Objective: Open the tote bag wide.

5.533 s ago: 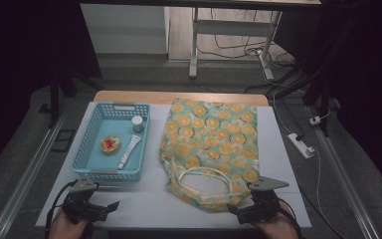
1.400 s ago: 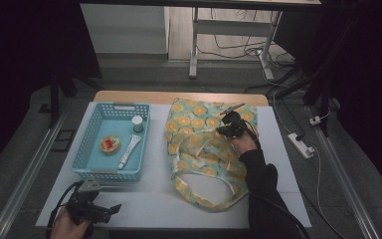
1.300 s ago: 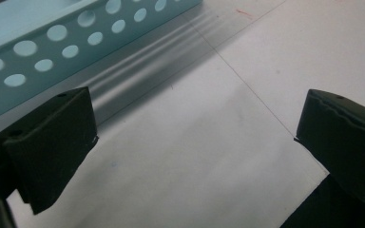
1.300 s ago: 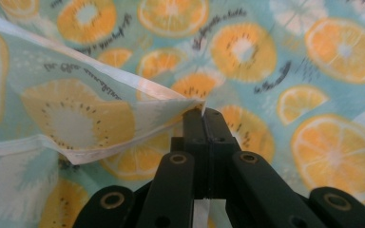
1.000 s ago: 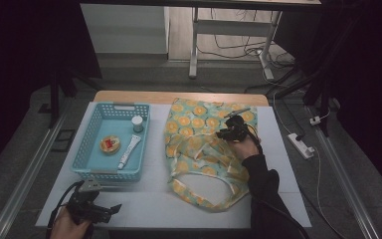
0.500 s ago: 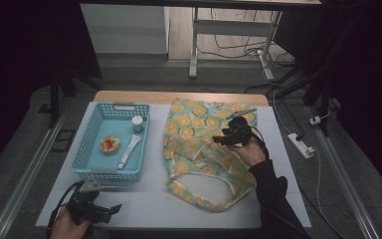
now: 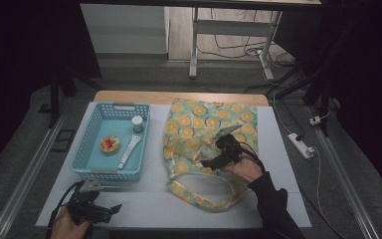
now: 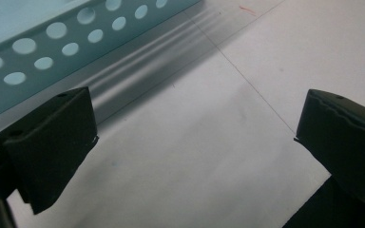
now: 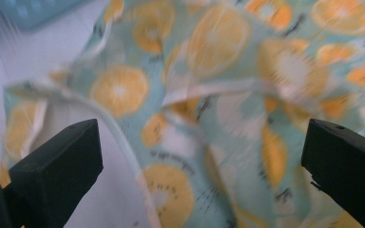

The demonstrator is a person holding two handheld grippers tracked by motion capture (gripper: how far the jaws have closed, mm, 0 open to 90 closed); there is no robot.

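Observation:
A teal tote bag (image 7: 206, 124) printed with orange slices lies rumpled in the middle of the white table, its mouth and pale handle (image 7: 214, 180) toward the person. My right gripper (image 7: 214, 152) hovers just over the bag's middle. Its jaws have just been opening and now stand wide apart, with nothing between them. In the right gripper view the bag's fabric (image 9: 209, 95) and a folded rim lie below the right gripper (image 9: 199, 156). My left gripper (image 7: 110, 209) rests at the near left corner, open. In the left gripper view it (image 8: 195, 128) faces bare table beside the blue basket (image 8: 38, 38).
The blue perforated basket (image 7: 87, 149) stands left of the bag and holds a white-capped bottle (image 7: 137, 123), a round tin (image 7: 110, 144) and a white tube (image 7: 128, 152). A power strip (image 7: 301, 145) lies on the floor to the right. Bare table (image 7: 149, 204) lies between the two grippers.
My right gripper has let go of the bag's fabric, opened wide and drawn back toward the person. The bag's upper layer has dropped and settled. The left gripper has stayed put.

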